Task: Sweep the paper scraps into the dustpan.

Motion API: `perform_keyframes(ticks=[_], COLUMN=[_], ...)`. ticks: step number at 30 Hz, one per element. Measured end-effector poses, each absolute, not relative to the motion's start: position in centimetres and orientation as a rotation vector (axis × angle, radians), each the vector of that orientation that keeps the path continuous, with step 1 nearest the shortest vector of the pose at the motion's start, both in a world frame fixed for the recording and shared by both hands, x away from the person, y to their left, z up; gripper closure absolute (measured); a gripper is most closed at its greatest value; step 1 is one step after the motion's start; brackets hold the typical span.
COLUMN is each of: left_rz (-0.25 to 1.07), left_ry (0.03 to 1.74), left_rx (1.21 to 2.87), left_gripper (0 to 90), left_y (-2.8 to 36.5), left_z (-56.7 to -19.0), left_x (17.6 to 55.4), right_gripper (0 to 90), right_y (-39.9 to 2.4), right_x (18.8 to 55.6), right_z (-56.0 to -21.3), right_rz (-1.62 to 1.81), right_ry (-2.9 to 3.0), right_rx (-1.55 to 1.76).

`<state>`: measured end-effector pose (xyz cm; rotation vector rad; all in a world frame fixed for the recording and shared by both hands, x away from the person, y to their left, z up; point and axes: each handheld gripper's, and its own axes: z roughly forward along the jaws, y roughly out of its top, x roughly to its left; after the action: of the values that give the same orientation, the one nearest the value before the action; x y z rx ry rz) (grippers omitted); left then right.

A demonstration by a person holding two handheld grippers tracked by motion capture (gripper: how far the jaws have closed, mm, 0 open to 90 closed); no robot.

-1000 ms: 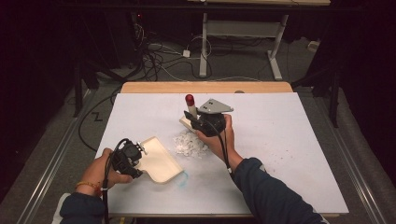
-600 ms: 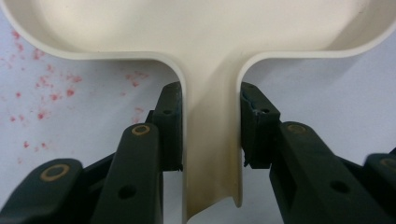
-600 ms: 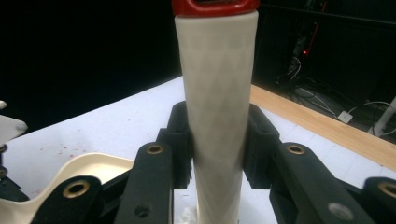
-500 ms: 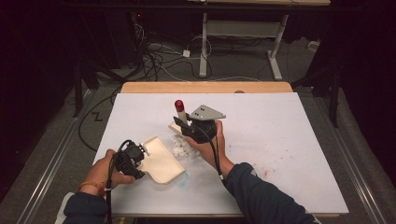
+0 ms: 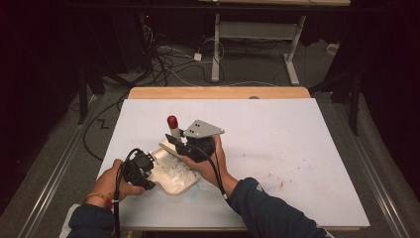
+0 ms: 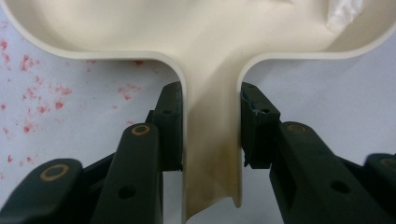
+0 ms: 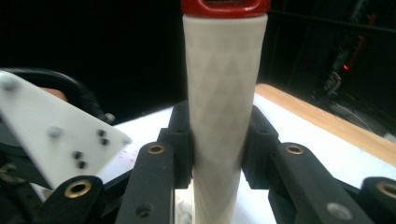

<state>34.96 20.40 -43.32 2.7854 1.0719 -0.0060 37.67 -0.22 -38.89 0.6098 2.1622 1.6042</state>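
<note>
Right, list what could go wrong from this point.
1. The left gripper pinches only the narrow handle of the cream dustpan; a push from the brush could twist it or tip it.
2. The right gripper clamps the smooth brush handle partway along, so it might slip under pressure.
3. The white debris lies near the pan's rim and could spill back onto the table.

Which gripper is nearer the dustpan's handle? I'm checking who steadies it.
Left. The left gripper has its fingers shut on the dustpan's handle; the right gripper holds a brush over the pan's far end.
</note>
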Motion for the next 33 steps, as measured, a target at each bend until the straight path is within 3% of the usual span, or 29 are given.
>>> perform_keyframes(ticks=[7, 15, 25, 33], left_rz=[0.01, 0.021, 0.018, 0.014], left_ry=[1.054, 1.051, 1.062, 1.072], left_rx=[2.789, 2.807, 2.817, 2.821], left_gripper=[63.3, 63.3, 63.2, 63.2], left_y=[20.6, 20.5, 20.4, 20.4], left_z=[-43.2, -43.3, -43.2, -43.4], left_x=[34.8, 34.7, 34.6, 34.6], right_gripper=[70.1, 70.0, 70.0, 70.0], right_y=[-0.6, -4.7, -12.2, -14.9], right_x=[37.9, 38.2, 36.3, 33.7], right_z=[-37.4, -34.9, -34.8, -35.5], right_rz=[1.611, 1.588, 1.421, 1.375], right_ry=[2.124, 2.107, 2.206, 2.303], right_rx=[0.587, 0.596, 0.588, 0.581])
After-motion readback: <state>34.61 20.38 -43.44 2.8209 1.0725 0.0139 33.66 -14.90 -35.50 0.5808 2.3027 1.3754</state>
